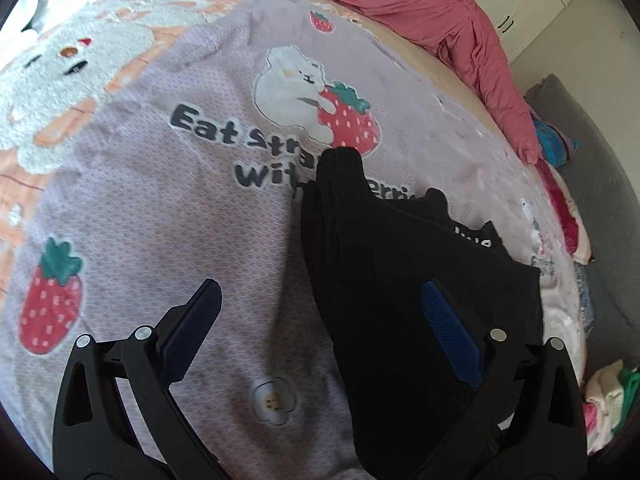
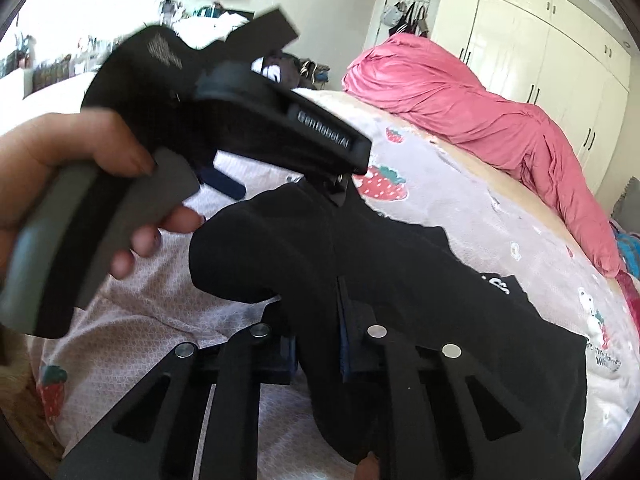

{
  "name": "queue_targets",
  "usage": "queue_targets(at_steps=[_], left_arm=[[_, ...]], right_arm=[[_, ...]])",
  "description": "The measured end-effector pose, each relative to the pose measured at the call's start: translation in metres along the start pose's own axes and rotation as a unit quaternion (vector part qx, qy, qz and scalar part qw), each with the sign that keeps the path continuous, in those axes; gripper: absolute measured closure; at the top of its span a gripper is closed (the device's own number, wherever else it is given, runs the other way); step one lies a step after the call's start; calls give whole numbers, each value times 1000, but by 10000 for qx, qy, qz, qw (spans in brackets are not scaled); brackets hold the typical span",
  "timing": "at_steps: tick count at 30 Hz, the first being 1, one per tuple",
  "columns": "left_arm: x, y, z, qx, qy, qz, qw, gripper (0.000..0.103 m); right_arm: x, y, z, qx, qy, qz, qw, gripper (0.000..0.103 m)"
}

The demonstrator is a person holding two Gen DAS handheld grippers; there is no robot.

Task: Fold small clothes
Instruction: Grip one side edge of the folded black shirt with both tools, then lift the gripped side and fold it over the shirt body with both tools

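A black garment (image 1: 400,292) lies partly folded on the lilac strawberry-print blanket (image 1: 160,208). My left gripper (image 1: 320,312) is open above it; its right finger hangs over the black cloth and its left finger over bare blanket. In the right wrist view my right gripper (image 2: 316,336) is shut on a fold of the black garment (image 2: 420,300) and holds it lifted off the blanket (image 2: 460,208). The left gripper's body (image 2: 248,120), held by a hand, hovers just beyond the lifted fold.
A pink duvet (image 2: 460,96) is bunched at the far side of the bed. A fluffy bear-pattern blanket (image 1: 64,80) lies at the left. Coloured clothes (image 1: 608,400) are piled at the right bed edge. White wardrobes (image 2: 540,40) stand behind.
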State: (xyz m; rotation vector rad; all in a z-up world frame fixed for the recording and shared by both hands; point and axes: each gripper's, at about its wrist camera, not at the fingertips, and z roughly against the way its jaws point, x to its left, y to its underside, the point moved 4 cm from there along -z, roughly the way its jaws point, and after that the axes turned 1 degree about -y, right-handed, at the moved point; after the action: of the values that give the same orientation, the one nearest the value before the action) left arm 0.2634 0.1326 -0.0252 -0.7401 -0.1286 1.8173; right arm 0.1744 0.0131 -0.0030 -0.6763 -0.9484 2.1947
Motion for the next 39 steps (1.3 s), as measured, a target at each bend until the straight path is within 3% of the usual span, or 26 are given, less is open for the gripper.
queue_targets(at_steps=[4,9,10,13,17,27,39], left_arm=[[-10,0,-4,10,461,201,9987,9],[-29,-4,-6,-184,659,250,9973,10],[-35,-4,-6,-242,781,296,9962,15],[-54,-3,-4,-356,1052,298,9934,52],[-84,3,1,-488,1058,-120,9931,70],[-146,18,7,-549,1345,-778,9863,75],[-207,32,-16,-270,1282,-1016,9862,76]], right_arm=[[-4,4,17,-188,106,31,9998,92],[-15,11,37,-395,270,-38,9988,93],[-17,12,40,-419,290,-55,9987,93],[-34,14,44,-492,381,-191,9979,93],[-57,22,57,-599,567,-571,9950,94],[-92,57,94,-846,769,-1412,9834,95],[-128,85,120,-866,788,-2431,9629,95]])
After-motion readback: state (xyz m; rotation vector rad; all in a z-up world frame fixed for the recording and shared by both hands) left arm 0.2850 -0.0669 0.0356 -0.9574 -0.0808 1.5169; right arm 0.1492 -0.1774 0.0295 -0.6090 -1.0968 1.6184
